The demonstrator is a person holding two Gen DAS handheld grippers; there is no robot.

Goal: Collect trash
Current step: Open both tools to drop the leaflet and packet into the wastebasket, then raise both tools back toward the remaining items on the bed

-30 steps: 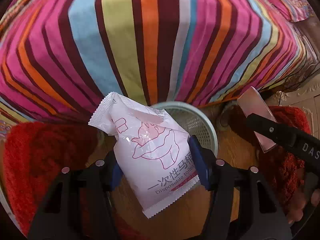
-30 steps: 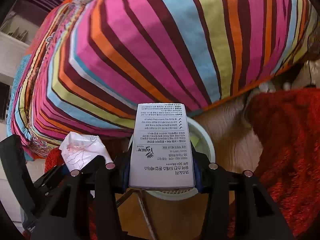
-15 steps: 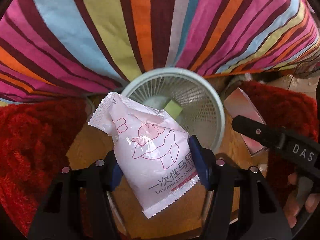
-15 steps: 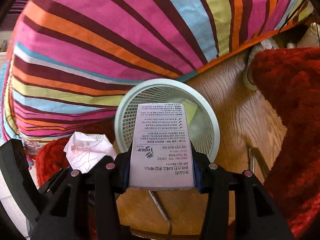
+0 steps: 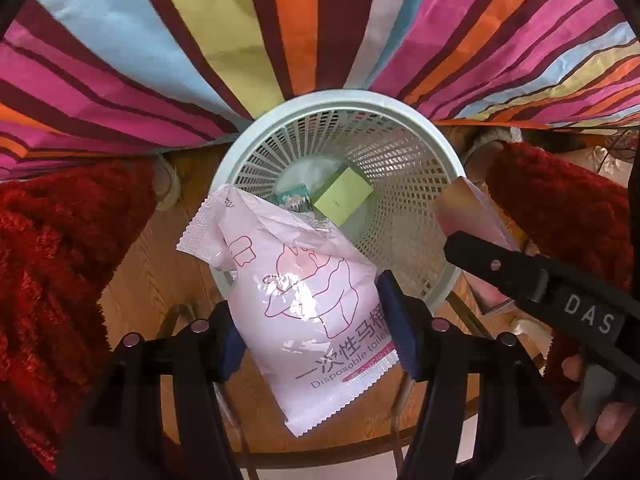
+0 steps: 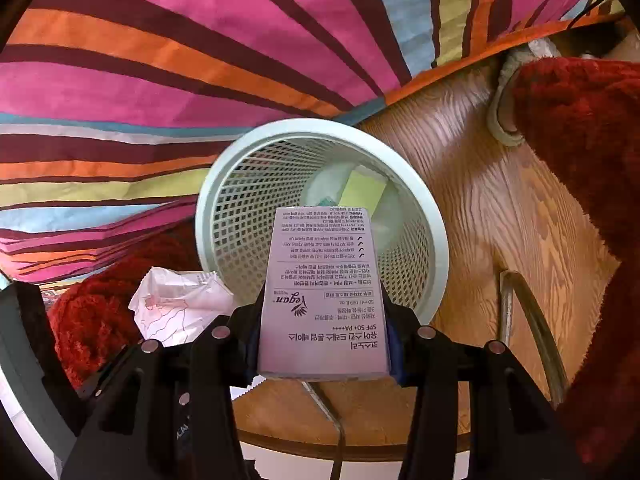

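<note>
Your left tool [image 5: 312, 324] pinched a pink disposable toilet-seat-cover packet [image 5: 304, 304], holding it tilted over the near rim of the pale mesh wastebasket [image 5: 404, 184]. Your right tool [image 6: 324, 340] clamped a white cosmetics box [image 6: 324, 292] upright just before the same wastebasket [image 6: 248, 208], which stood on the wooden floor [image 6: 492, 208] against the striped bedspread [image 6: 200, 60]. Inside lay a green box [image 5: 342, 196] and a small teal packet [image 5: 294, 198]. Red rugs [image 5: 60, 248] flanked the floor.

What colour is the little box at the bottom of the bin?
Light green box, clearest in the left wrist view.
</note>
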